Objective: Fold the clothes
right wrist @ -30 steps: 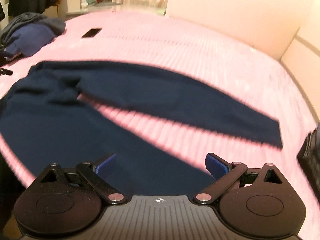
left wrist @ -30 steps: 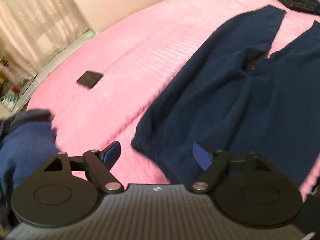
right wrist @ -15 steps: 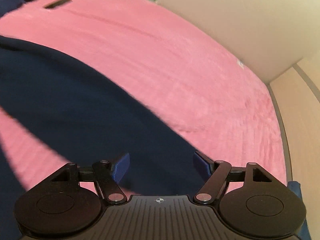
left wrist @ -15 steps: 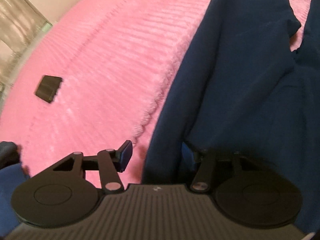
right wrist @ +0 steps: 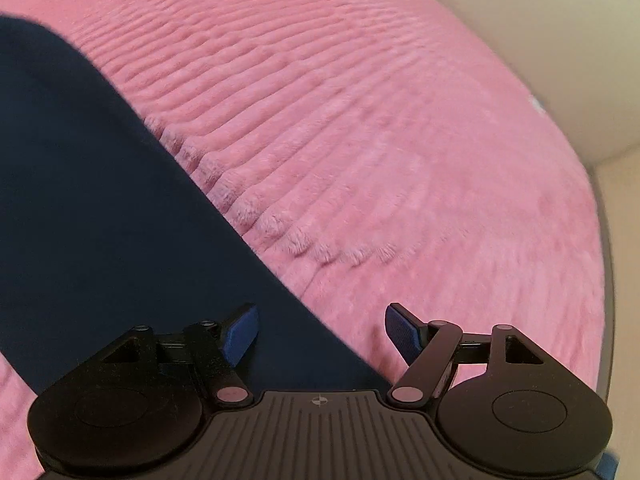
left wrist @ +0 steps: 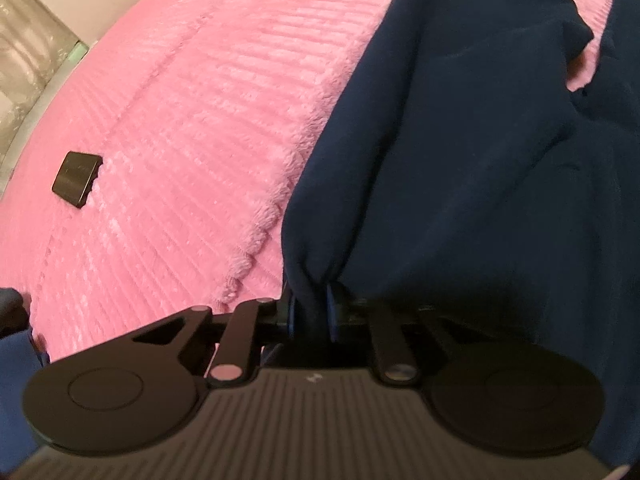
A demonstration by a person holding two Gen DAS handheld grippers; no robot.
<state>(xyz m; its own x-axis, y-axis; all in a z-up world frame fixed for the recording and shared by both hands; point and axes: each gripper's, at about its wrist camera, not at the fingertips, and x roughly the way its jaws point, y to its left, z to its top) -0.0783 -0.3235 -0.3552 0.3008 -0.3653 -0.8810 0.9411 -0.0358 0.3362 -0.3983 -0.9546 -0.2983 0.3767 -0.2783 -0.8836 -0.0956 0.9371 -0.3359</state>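
The navy trousers (left wrist: 460, 168) lie spread on the pink ribbed blanket (left wrist: 192, 112), filling the right half of the left wrist view and the left side of the right wrist view (right wrist: 100, 220). They look like soft, thick fleece: light, limp, not slippery, likely to sag and drape from any 1 held point, so 2 holds along the same edge should carry them flat. The left gripper (left wrist: 312, 312), at the lower centre of its frame, is closing and already pinches a bunched fold of the garment's edge between its blue pads, puckers radiating upward from the pinch. The right gripper (right wrist: 320, 332) hangs with its jaws fairly wide and nothing pressed; the diagonal edge of the cloth runs between them, so that hem looks the sensible place to bite. The plush blanket would grip the fabric slightly and could be caught with it. A small dark flat object (left wrist: 76, 178) rests on the blanket at the left; a pale wall (right wrist: 540, 32) rises at the upper right.
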